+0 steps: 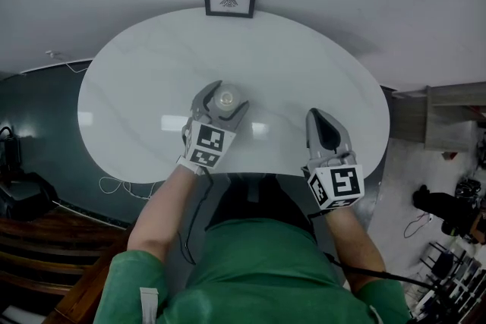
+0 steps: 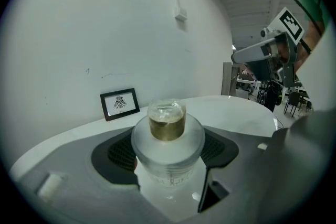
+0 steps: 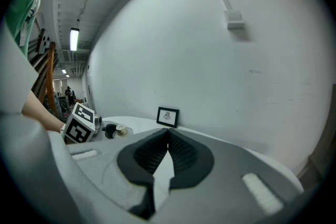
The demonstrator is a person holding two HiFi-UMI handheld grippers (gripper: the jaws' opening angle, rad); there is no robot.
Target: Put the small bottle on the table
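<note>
Frosted-glass small bottle [image 2: 168,136] is pinched in the left tool [image 1: 225,102], right down at the table [image 1: 304,64]. Beside it the right tool [image 3: 168,134] is clenched on nothing. Letting go while it's tilted or not quite down could topple it, I'd guess.

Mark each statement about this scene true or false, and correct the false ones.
1. The left gripper is shut on the small bottle. True.
2. The right gripper holds a cup. False: its fingers are together with nothing between them.
3. A framed picture stands at the table's far edge. True.
4. The small bottle lies on its side. False: it stands upright, cap upward.
</note>
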